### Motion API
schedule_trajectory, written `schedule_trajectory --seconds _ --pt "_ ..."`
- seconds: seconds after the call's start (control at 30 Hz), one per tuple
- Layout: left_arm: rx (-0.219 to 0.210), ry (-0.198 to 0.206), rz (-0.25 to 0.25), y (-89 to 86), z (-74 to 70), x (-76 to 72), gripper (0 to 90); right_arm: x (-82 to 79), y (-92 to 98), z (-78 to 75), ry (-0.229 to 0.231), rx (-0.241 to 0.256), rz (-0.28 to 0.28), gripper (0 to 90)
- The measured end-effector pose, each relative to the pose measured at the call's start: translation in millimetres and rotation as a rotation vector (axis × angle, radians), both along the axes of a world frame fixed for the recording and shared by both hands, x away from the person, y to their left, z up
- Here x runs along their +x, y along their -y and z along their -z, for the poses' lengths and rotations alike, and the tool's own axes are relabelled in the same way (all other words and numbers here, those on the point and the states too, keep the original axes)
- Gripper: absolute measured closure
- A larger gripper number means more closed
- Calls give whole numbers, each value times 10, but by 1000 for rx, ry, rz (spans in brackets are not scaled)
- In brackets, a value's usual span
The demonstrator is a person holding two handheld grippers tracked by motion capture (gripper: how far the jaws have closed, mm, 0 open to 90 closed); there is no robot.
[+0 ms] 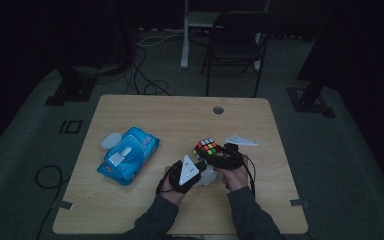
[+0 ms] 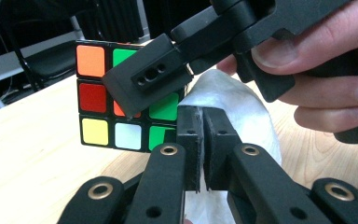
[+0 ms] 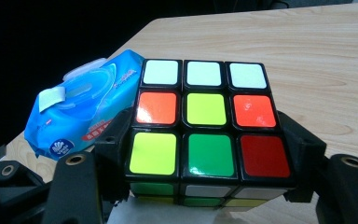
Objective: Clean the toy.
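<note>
The work in hand looks like wiping a puzzle cube clean. The right tongs (image 1: 219,152) clamp a black-framed plastic puzzle cube with coloured stickers (image 3: 203,122) by two opposite sides, their jaws pressed flat against it; the cube is held just above the pale wooden desk (image 1: 145,107), right of its middle. The left tongs (image 2: 203,135) are pinched tight on a crumpled white wet wipe (image 2: 242,109), a fold of it squeezed between the jaws, and the wipe sits just beside the cube, behind the right jaw as the left gripper view shows it. Whether wipe and cube touch yet, I cannot tell.

By my reading the wiping step is about to start or is underway. The next move calls for bringing the wipe flat onto an exposed sticker face and rubbing across it while the right tongs hold the cube steady against the push.

Counted: one cube, one wipe in the tongs, one blue soft plastic pack of wet wipes with a white flip lid (image 1: 128,153) lying well apart toward the desk's left, and one small white flat piece (image 1: 241,140) near the cube on the right.
</note>
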State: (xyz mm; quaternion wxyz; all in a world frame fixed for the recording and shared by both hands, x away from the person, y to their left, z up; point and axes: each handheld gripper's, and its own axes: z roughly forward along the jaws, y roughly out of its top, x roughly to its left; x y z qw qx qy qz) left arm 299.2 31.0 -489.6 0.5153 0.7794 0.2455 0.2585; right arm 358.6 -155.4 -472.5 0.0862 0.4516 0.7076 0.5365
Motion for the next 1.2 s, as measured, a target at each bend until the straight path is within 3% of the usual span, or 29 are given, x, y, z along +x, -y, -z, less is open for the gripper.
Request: schedule_trajectory --seconds 0.4,1.2 --pt "-24 13 -8 80 -8 11 875 -5 -22 29 -39 64 -19 338" --pt "-43 49 -41 82 -16 -52 874 2 40 22 -48 87 12 338"
